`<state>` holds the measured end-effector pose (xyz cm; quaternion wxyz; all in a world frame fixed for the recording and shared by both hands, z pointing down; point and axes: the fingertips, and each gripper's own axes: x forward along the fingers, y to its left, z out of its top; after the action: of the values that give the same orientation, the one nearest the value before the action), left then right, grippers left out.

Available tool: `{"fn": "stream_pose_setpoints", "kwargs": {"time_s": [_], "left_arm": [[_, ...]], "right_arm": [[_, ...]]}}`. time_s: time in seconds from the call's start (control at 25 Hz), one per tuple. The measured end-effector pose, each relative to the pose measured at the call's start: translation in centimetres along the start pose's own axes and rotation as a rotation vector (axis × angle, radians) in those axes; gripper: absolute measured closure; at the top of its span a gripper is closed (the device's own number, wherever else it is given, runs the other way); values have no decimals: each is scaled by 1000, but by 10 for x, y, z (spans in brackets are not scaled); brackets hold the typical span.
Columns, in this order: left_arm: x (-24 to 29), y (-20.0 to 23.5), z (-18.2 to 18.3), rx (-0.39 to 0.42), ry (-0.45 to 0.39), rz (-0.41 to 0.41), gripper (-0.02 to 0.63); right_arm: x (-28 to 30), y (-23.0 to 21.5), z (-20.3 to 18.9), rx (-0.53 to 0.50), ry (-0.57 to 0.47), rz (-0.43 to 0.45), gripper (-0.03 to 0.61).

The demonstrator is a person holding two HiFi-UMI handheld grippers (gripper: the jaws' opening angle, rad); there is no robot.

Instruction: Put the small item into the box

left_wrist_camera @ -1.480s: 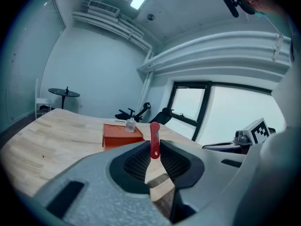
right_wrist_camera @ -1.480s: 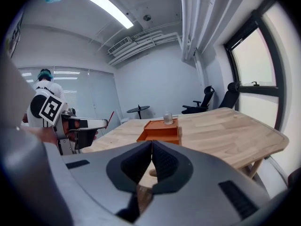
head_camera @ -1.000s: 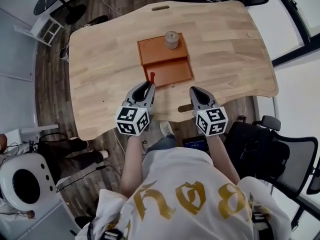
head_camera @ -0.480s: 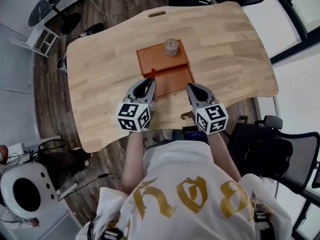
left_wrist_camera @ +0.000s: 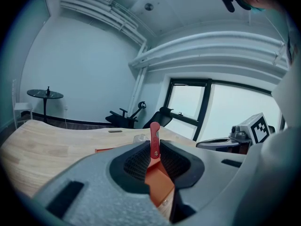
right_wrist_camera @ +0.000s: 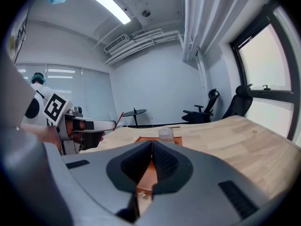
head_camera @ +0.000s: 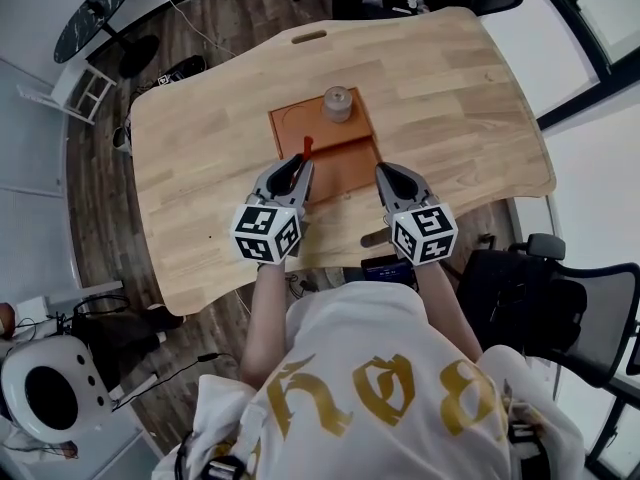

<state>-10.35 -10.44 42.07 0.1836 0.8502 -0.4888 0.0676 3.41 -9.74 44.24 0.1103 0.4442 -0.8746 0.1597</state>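
Note:
A small red item (head_camera: 306, 146) stands upright between the pads of my left gripper (head_camera: 303, 163), which is shut on it. In the left gripper view the red item (left_wrist_camera: 154, 140) sticks up out of the left gripper (left_wrist_camera: 154, 150), with the box (left_wrist_camera: 159, 185) below. The flat orange-brown box (head_camera: 345, 164) lies open on the wooden table (head_camera: 200, 168), and the held item hangs over its near left part. My right gripper (head_camera: 386, 172) hovers at the box's near right corner. In its own view the right gripper (right_wrist_camera: 151, 148) is shut and empty.
A small pale jar (head_camera: 337, 103) stands on the far half of the box; the same jar (right_wrist_camera: 165, 133) shows ahead in the right gripper view. Office chairs (head_camera: 560, 308) stand to the right of the table, a round side table (head_camera: 95, 13) at far left.
Both grippers have moved a little forward towards the box; the red item now hangs over its near left part. The left grip is unchanged.

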Motion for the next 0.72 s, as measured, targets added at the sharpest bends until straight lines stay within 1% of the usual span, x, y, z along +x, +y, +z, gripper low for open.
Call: {"fn": "stream_pose_setpoints", "kwargs": {"time_s": [0.2, 0.72], "left_arm": [[10, 4, -7, -13, 15, 2, 551], [33, 18, -10, -23, 45, -7, 551]], "right_arm": [[5, -6, -5, 4, 16, -2, 566], [30, -21, -9, 13, 54, -4, 566]]}}
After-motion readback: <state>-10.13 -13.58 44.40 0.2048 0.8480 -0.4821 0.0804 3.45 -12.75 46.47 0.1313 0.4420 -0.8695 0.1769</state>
